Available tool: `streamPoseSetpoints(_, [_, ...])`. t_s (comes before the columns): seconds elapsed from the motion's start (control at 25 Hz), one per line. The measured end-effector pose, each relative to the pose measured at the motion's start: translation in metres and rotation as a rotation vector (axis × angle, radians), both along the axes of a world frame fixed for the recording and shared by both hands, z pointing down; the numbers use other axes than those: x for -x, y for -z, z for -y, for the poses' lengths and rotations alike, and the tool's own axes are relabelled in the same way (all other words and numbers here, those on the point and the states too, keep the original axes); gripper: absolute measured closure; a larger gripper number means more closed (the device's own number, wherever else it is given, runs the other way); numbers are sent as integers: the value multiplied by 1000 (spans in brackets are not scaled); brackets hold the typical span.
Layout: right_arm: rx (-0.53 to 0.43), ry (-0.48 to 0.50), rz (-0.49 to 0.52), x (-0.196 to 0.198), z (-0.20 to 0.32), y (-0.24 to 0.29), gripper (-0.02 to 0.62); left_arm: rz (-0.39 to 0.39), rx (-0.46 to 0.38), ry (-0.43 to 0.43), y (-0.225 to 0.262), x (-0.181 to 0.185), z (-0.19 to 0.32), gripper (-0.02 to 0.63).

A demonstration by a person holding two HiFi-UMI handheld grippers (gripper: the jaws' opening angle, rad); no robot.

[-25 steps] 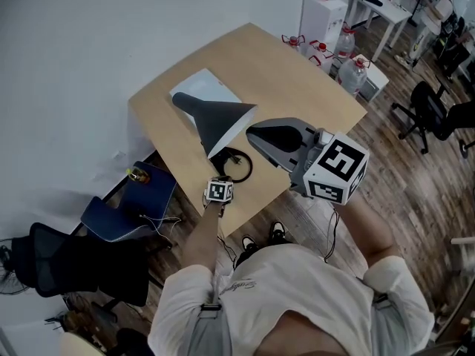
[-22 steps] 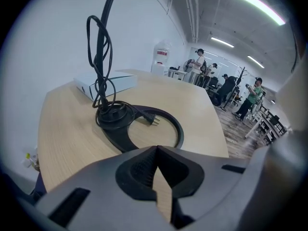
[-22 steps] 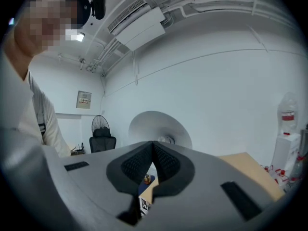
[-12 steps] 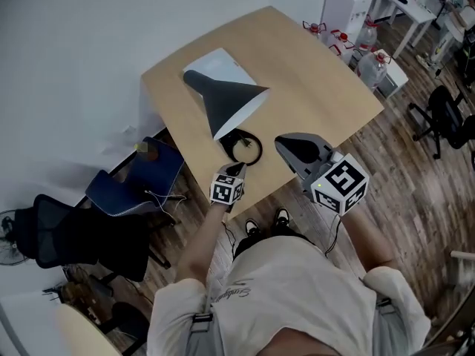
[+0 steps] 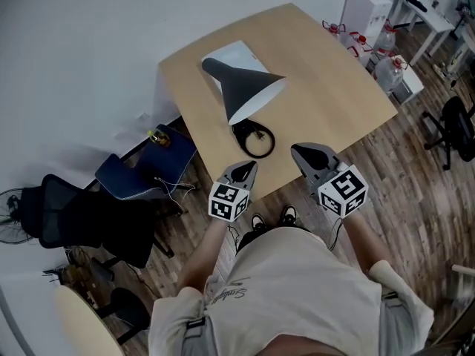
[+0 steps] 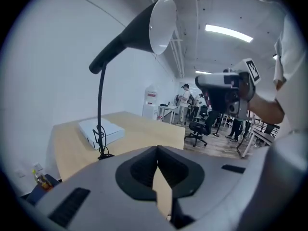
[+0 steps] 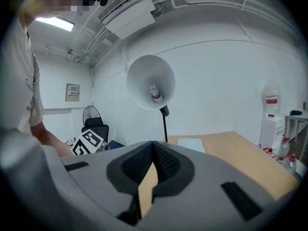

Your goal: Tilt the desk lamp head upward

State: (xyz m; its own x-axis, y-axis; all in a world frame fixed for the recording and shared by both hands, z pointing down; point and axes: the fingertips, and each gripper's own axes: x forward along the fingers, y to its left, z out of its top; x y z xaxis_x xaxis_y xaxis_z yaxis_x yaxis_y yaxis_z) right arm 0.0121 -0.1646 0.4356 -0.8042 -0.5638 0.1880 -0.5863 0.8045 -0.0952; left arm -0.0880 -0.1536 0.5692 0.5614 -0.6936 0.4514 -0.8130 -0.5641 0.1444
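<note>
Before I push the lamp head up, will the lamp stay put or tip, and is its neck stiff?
The lamp looks top-heavy: a wide head on a thin neck over a small base, so it may tip if pushed hard. The neck curves near the top, so it probably flexes there. The head looks smooth and may slip.

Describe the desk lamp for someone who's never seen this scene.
Start at the light wooden table by the white wall. Near its front edge stands the desk lamp: black ring base, thin stem, dark cone shade, white inside. The flat white box behind it lies low; the lamp stands tall.
</note>
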Motion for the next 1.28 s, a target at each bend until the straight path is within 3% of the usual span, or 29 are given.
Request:
streamPoseSetpoints(0.2, [-36, 24, -41, 11, -14, -10, 600, -64, -41, 31, 41, 10, -12, 591])
streamPoseSetpoints(0.4, [-9, 36, 20, 22, -17, -2, 600, -134, -101, 64, 84, 18, -15, 591])
streamPoseSetpoints(0.8, [-66, 5, 101, 35, -10, 37, 600, -115, -243, 51, 142, 23, -23, 591])
streamPoseSetpoints(0.92, [-39, 10, 149, 38, -8, 44, 600, -115, -275, 58, 154, 25, -22, 591])
streamPoseSetpoints(1.28, [-72, -29, 159, 42, -2, 52, 600, -126, -298, 114, 161, 40, -9, 591])
